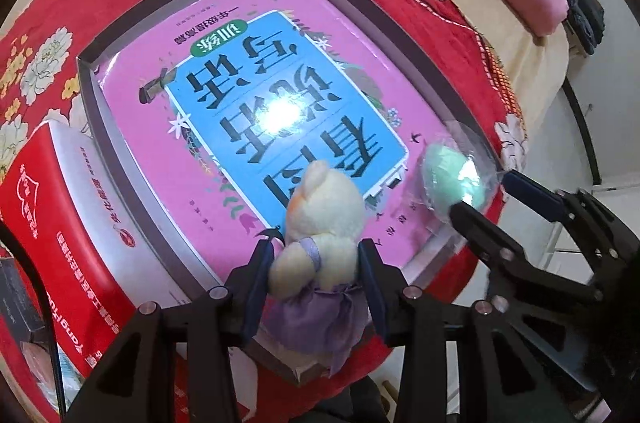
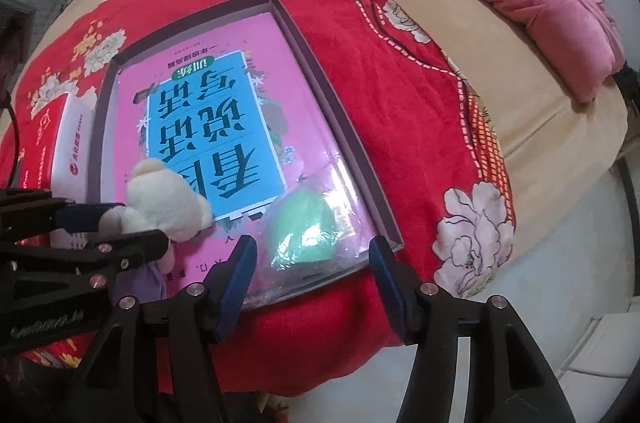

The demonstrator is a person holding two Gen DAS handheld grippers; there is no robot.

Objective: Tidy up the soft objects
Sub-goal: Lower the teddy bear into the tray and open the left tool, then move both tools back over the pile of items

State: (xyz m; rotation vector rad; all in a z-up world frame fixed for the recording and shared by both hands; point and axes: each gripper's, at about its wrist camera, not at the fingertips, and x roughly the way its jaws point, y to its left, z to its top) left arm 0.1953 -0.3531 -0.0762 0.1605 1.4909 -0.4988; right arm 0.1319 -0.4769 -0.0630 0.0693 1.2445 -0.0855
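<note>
**Tray status: both toys at near edge**

Left gripper (image 1: pixel 316 263) clamped on cream plush bear (image 1: pixel 320 219), over tray's (image 2: pixel 352 143) near edge. Right gripper (image 2: pixel 312 255) spread wide around bagged green plush (image 2: pixel 302 231), lying in tray's near-right corner. Pink book (image 1: pixel 248 103) fills tray floor. Red box (image 1: pixel 48 223) left of tray.

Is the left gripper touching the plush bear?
Touching. Left wrist view shows the left gripper with both fingers pressed against the plush bear.
</note>
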